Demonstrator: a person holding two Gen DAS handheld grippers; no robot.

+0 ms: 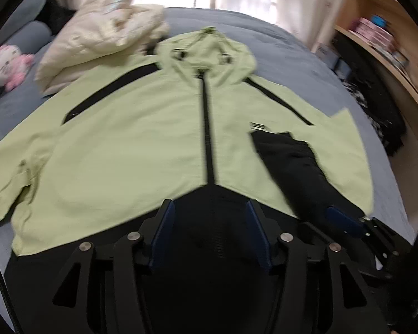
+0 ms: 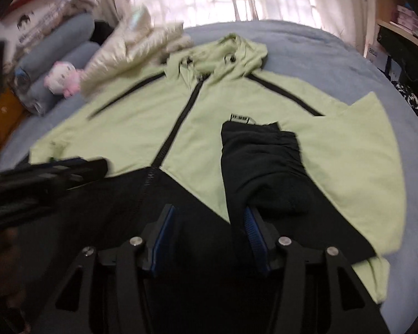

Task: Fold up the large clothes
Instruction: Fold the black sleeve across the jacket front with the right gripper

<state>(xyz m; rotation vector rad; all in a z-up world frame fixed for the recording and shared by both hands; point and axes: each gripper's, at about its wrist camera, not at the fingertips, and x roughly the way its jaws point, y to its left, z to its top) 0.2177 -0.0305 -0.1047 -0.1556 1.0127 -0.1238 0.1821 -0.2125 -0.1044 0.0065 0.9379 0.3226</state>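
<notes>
Black hem cloth of the jacket (image 1: pixel 119 144) lies under both grippers, the zip (image 1: pixel 207 128) running straight away from them to the hood. The left gripper (image 1: pixel 210 239) hangs over the zip line, jaws apart and empty. The right gripper (image 2: pixel 209 239) is also released; its right pad seems to touch the folded black sleeve (image 2: pixel 260 164) right of the zip. That hand is nearer the sleeve.

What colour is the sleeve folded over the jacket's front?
Black, against the light green jacket; the folded sleeve shows best in the right wrist view.
</notes>
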